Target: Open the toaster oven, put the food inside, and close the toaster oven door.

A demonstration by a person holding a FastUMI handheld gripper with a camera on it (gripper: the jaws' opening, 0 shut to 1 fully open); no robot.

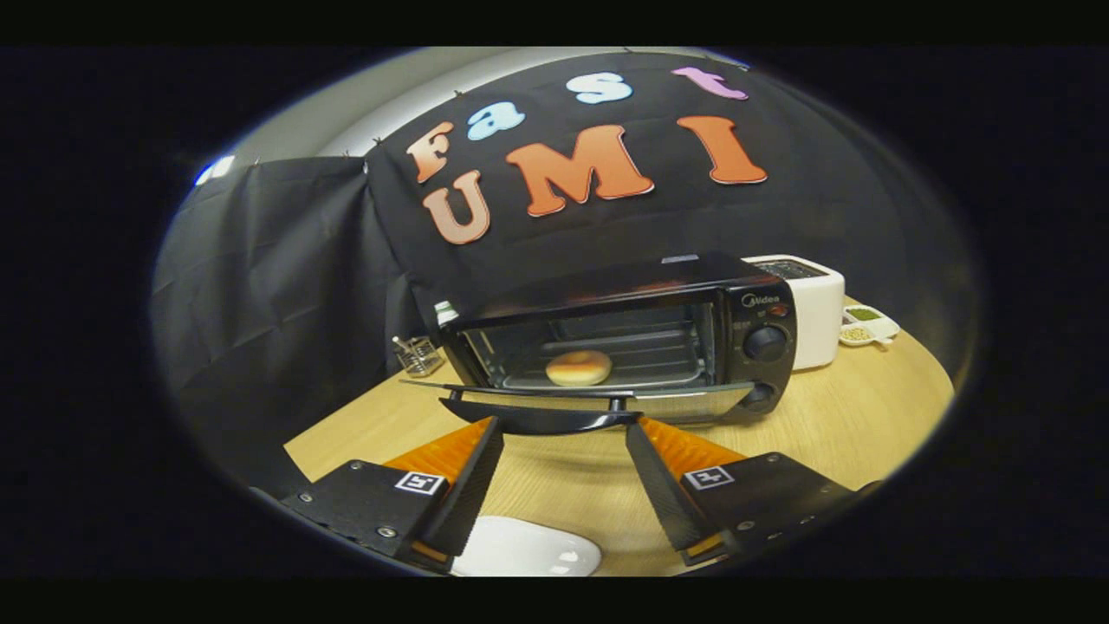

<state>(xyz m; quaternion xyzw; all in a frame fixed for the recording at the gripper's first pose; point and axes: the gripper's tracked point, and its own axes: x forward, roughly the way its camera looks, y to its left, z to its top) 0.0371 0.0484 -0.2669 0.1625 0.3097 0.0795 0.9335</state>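
Toward the back edge of the tabletop (780, 433), the toaster oven (632, 338) stands with its door (589, 400) dropped flat and the bun (579, 367) already inside, so the gripper (563, 429), fingers spread apart and empty, sits under the door's handle (541, 419), likely to lift it shut.

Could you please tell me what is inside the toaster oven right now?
A round bun sits on the rack inside the toaster oven, whose door hangs open just ahead of the open gripper. The oven's back corners are too dark to make out.
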